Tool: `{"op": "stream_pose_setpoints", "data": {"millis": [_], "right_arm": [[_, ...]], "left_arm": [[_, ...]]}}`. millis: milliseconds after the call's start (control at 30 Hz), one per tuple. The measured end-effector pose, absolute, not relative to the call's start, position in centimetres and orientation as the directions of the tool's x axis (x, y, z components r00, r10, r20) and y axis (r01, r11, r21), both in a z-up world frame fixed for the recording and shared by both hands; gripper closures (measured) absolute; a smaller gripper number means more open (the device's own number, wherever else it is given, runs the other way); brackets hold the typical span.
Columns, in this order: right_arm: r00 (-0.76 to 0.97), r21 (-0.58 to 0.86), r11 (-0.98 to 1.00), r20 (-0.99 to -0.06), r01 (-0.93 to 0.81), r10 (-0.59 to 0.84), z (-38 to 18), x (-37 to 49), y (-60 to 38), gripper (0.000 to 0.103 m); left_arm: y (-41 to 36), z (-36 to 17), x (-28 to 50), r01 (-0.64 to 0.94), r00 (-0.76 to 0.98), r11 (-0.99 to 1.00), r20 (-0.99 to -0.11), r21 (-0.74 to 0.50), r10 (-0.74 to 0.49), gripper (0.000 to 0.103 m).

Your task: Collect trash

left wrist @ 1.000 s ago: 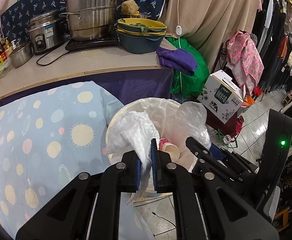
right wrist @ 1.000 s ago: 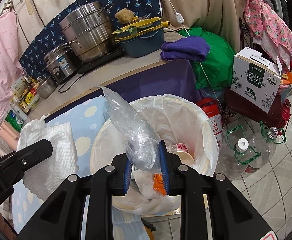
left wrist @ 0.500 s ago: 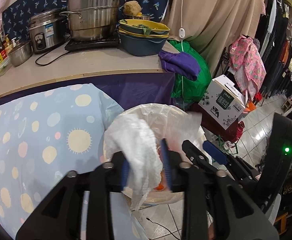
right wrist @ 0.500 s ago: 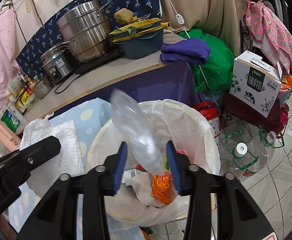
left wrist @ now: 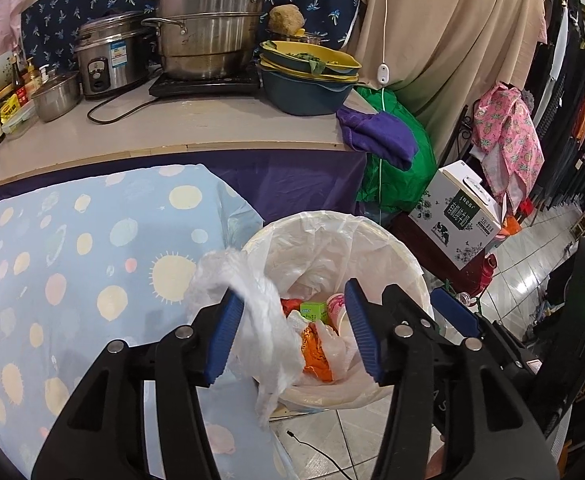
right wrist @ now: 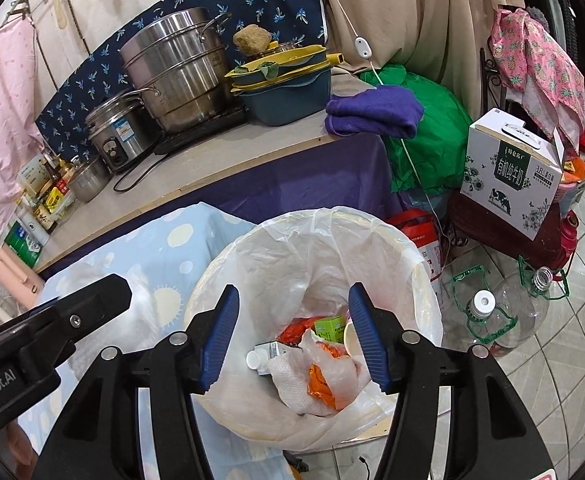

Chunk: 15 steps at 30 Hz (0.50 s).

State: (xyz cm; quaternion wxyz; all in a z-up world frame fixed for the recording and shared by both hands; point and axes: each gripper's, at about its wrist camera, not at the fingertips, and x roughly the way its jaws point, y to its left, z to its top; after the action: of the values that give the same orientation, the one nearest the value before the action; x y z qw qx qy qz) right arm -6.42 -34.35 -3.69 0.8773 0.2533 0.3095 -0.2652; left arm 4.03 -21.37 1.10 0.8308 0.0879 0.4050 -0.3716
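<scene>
Both my tongs hang over the lined trash bin (right wrist: pixel 408 252) at the lower centre of each view. My left gripper (left wrist: pixel 292 336) has just been opening; its blue pads are spread, and a blurred white tissue (left wrist: pixel 260 320) sits between them against the left pad, draped over the bin's near rim, so I see no pinch on it. My right gripper (right wrist: pixel 294 340) has also just been opening, and its pads stand apart with nothing between them. Straight below it, inside the bin, I can see a crumpled clear plastic bag (right wrist: pixel 348 368), an orange wrapper (right wrist: pixel 320 384), a small green carton (right wrist: pixel 330 326), a paper cup (right wrist: pixel 350 334) and a white-capped bottle (right wrist: pixel 260 356). The bin stands on the tiled floor just beside the blue spotted cloth (left wrist: pixel 72 260) filling the left of the frame. Steel pots (left wrist: pixel 208 20) crowd the counter at upper centre, and a milk carton box (right wrist: pixel 512 180) sits at the right
</scene>
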Motion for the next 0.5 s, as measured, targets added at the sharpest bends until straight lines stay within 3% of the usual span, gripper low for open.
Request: {"op": "stream_pose_setpoints", "data": {"millis": [500], "right_arm": [[0.67, 0.278, 0.729, -0.669, 0.626, -0.321, -3.21, -6.92, -34.29, 0.045]], "left_arm": [[-20.88, 1.52, 4.37, 0.683, 0.395, 0.711, -0.734, -0.168, -0.553, 0.046]]}}
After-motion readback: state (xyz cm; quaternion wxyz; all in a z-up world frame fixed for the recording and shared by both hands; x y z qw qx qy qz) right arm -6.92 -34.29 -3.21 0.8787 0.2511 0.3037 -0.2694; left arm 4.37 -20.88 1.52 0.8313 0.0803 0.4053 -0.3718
